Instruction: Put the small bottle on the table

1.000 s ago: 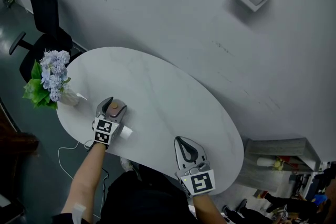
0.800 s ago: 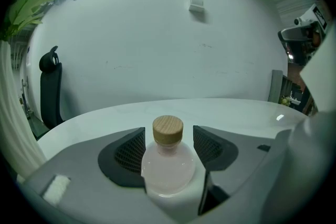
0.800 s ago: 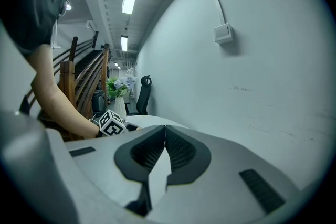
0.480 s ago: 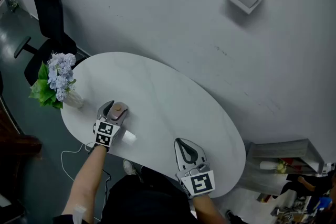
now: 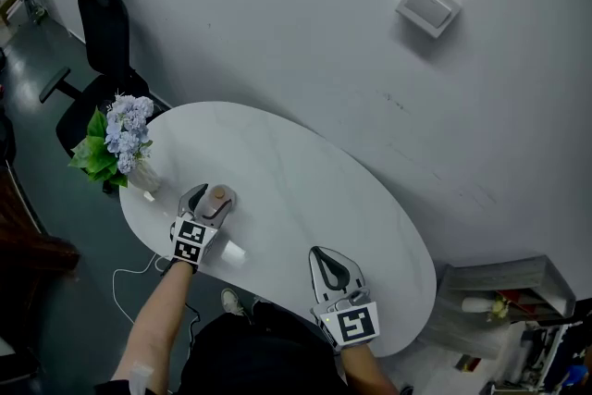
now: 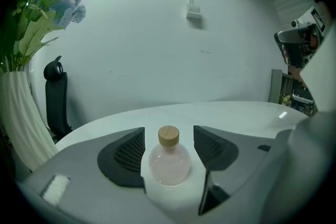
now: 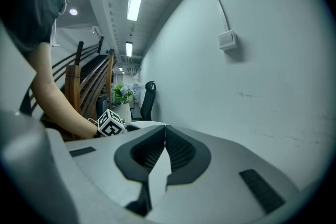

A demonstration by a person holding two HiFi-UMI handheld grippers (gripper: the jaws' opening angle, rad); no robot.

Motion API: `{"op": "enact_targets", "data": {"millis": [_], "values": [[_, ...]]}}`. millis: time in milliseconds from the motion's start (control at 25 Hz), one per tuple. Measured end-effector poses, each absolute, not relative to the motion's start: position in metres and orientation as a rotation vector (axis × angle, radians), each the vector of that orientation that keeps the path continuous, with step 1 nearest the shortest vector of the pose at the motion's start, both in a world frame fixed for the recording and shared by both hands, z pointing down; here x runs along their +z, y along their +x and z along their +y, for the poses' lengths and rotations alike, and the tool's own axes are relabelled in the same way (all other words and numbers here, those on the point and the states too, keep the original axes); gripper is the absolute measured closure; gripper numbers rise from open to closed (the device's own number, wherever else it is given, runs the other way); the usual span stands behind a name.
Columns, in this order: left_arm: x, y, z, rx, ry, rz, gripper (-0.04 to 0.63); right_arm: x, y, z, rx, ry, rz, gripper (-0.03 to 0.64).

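The small round bottle (image 5: 219, 196), clear with a wooden stopper, stands upright on the white oval table (image 5: 305, 190) near its left end. My left gripper (image 5: 213, 197) is open around it. In the left gripper view the bottle (image 6: 169, 162) sits between the two dark pads (image 6: 128, 157) with a narrow gap on each side. My right gripper (image 5: 329, 256) rests at the table's near edge, shut with nothing in it. In the right gripper view its jaws (image 7: 165, 139) meet at the tips.
A white vase of blue flowers (image 5: 123, 136) stands at the table's left end, close to the left gripper, and shows as a ribbed vase (image 6: 18, 118) in that gripper's view. A black office chair (image 5: 104, 23) is behind it. The grey wall (image 5: 305, 32) runs along the table's far side.
The left gripper's jaws look a little wider around the bottle than before. The head view has shifted slightly. The right gripper has kept its place.
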State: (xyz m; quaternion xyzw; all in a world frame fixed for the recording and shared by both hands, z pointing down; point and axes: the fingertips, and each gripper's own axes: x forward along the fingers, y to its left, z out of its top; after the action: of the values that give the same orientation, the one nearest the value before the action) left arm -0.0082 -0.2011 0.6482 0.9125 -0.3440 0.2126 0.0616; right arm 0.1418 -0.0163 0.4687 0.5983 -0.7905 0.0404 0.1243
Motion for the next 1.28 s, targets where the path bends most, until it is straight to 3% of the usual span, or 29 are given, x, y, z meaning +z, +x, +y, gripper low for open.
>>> {"op": "enact_targets", "data": {"millis": [480, 1000, 1280], "values": [[0.622, -0.038, -0.194, 0.629, 2.757, -1.151, 0.334, 0.457, 0.122, -0.021, 0.078, 1.702, -2.373, 0.611], [0.598, -0.071, -0.19, 0.63, 2.684, -1.231, 0.537, 0.451, 0.1, -0.035, 0.035, 1.64, -2.429, 0.611], [0.565, -0.089, -0.19, 0.507, 2.655, -1.287, 0.574, 0.45, 0.091, -0.047, 0.041, 1.607, -2.428, 0.611]]}}
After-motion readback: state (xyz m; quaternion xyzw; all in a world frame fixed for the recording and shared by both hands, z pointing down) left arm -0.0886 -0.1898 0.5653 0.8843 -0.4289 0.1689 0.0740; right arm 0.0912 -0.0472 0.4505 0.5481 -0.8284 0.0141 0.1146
